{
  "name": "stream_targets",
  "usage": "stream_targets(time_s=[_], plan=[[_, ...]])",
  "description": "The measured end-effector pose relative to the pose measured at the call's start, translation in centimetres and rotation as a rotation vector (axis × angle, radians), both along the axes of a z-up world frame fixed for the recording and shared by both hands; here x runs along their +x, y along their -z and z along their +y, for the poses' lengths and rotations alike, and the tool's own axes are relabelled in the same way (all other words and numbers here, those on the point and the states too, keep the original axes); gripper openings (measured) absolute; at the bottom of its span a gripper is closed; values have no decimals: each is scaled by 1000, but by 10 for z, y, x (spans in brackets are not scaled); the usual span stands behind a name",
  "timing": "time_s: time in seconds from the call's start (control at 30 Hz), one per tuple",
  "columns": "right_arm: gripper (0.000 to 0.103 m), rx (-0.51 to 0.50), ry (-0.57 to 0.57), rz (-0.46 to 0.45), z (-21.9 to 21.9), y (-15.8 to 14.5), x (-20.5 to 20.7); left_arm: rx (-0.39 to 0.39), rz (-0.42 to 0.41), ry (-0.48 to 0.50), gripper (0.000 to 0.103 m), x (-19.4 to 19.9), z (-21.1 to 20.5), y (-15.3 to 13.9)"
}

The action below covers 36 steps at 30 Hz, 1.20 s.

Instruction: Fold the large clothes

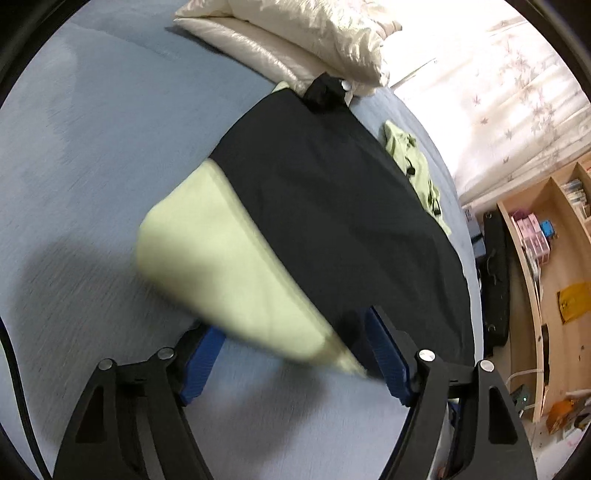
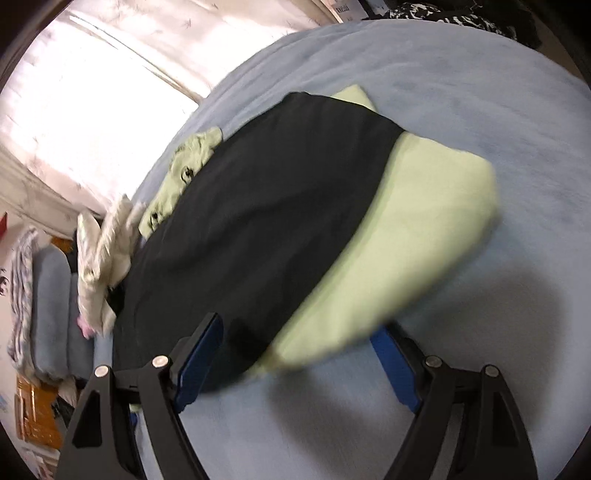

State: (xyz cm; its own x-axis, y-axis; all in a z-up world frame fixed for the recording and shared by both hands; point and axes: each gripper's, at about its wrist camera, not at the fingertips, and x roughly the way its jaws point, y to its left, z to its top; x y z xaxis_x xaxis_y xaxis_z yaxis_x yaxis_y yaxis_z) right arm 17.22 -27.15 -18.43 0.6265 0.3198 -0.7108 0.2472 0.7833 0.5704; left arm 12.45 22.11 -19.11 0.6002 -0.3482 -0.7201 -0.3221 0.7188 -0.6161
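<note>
A large black and pale green garment (image 1: 325, 206) lies on the blue bed (image 1: 110, 155), black panel on top, green part folded out along one side. It also shows in the right wrist view (image 2: 266, 221). My left gripper (image 1: 291, 350) has its blue-padded jaws wide apart over the garment's near corner; the cloth hangs across between them. My right gripper (image 2: 299, 350) is also wide open, with the garment's near edge lying between its fingers. The cloth near both grippers is blurred.
Cream pillows (image 1: 295, 33) lie at the head of the bed. A crumpled green garment (image 1: 413, 162) lies beyond the black one. A wooden shelf (image 1: 535, 236) and a black bag (image 1: 496, 280) stand beside the bed. A curtained window (image 2: 92, 92) is behind.
</note>
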Motion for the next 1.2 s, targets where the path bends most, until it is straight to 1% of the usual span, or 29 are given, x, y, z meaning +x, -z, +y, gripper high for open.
stream_targets(time_s=[0.07, 0.13, 0.17, 0.2, 0.23, 0.27, 0.3, 0.33, 0.37, 0.4, 0.43, 0.5, 0.6, 0.67, 0.73, 0.83, 0.9, 0.97, 1.0, 1.03, 1.07, 1.1, 1.13, 1.17, 1.2], plan=[[81, -3, 8, -21, 2, 2, 13, 13, -19, -13, 77, 12, 1, 1], [75, -12, 24, -36, 3, 5, 27, 32, -43, -40, 77, 27, -2, 2], [67, -14, 38, -33, 2, 7, 34, 42, -52, -54, 77, 34, -2, 2], [57, -10, 53, -35, 0, 10, 40, 53, -60, -73, 71, 39, -1, 2], [50, -2, 63, -38, -3, 11, 43, 73, -63, -99, 46, 44, -2, 2], [32, 21, 74, -43, -7, 13, 46, 95, -54, -120, 25, 47, 1, 4], [15, 56, 82, -47, -12, 15, 47, 83, -46, -122, 10, 51, 2, 7], [12, 88, 90, -50, -15, 16, 47, 73, -31, -139, 7, 54, 3, 8], [9, 100, 92, -57, -16, 14, 44, 81, -32, -157, 6, 53, 1, 4], [6, 86, 89, -65, -15, 11, 42, 123, -40, -160, 5, 51, -4, -4], [5, 63, 84, -76, -12, 5, 39, 164, -53, -161, 4, 48, -9, -14], [3, 40, 85, -105, -8, -12, 29, 192, -64, -159, 4, 41, -12, -32], [3, 64, 96, -138, -11, -35, 13, 180, -56, -161, 4, 29, -9, -58], [3, 69, 86, -157, -12, -52, -5, 181, -50, -152, 4, 17, -6, -74], [3, 66, 74, -151, -15, -60, -20, 184, -33, -135, 4, 3, -2, -87], [4, 59, 44, -122, -20, -67, -51, 184, -2, -101, 4, -28, 1, -91], [4, 37, 18, -92, -22, -67, -76, 183, 23, -77, 4, -51, 3, -90], [4, 1, -6, -66, -20, -62, -93, 201, 44, -52, 4, -68, 4, -83], [4, -13, -23, -36, -18, -56, -101, 208, 61, -36, 5, -74, 5, -77], [4, -18, -35, -9, -17, -51, -104, 200, 76, -27, 6, -79, 8, -70], [6, -24, -47, 22, -17, -43, -108, 171, 104, -18, 8, -81, 13, -61], [11, -31, -51, 49, -18, -39, -111, 141, 138, -13, 14, -83, 18, -54], [13, -29, -49, 69, -21, -36, -114, 126, 168, -16, 24, -85, 25, -49], [20, -23, -47, 81, -24, -36, -118, 120, 182, -24, 30, -88, 31, -47], [25, -31, -43, 91, -27, -40, -121, 116, 178, -36, 37, -93, 38, -48]])
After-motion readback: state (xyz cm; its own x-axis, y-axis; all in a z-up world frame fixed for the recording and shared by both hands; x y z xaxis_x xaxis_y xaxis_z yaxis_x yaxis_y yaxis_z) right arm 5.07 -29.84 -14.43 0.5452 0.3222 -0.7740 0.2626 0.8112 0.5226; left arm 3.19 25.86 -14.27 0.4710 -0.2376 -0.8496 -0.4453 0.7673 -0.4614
